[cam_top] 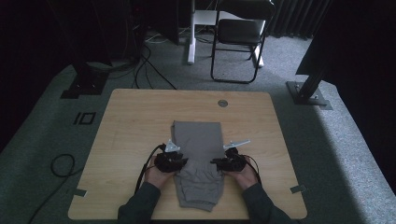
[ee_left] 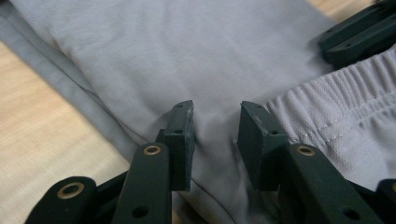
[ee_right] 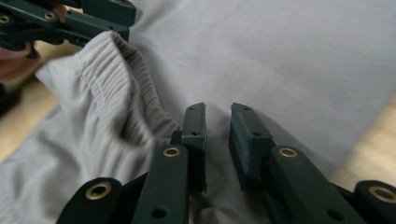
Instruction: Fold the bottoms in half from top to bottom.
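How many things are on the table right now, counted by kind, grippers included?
Grey folded garment: 1
Black grippers: 2, the left gripper and the right gripper, each at one side of the cloth
Round grommet in the table top: 1
Total: 4

A pair of grey trousers (cam_top: 198, 161) lies folded lengthwise near the middle of the desk (cam_top: 130, 116), reaching toward its near edge. Its ribbed elastic waistband (ee_left: 336, 107) is doubled back over the smooth cloth.
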Tool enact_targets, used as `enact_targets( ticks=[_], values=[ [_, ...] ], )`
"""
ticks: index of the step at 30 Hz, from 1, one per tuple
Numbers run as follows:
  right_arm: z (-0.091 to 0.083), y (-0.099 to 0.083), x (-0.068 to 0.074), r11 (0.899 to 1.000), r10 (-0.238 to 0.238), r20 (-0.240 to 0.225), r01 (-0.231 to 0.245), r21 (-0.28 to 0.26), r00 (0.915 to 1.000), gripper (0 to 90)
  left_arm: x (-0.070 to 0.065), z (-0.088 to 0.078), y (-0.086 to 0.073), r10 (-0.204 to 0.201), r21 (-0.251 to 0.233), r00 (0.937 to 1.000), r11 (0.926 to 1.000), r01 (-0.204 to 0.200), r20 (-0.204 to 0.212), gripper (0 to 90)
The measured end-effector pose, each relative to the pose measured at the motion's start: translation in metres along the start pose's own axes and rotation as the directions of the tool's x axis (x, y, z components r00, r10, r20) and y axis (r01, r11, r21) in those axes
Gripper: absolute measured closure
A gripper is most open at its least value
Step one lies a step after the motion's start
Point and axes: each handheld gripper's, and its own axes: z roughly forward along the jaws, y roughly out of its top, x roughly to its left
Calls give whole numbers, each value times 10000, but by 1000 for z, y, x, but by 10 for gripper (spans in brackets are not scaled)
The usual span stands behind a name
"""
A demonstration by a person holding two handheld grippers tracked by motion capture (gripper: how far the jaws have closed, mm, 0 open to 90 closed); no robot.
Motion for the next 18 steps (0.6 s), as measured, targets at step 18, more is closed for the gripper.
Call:
enact_targets(
  ticks=[18],
  values=[
    [-10,-5,19,9983,-572,-384,569,-95,9976,724,-24,-27,-22,594,-555,9891,9971,-523,1350,649]
  ],
)
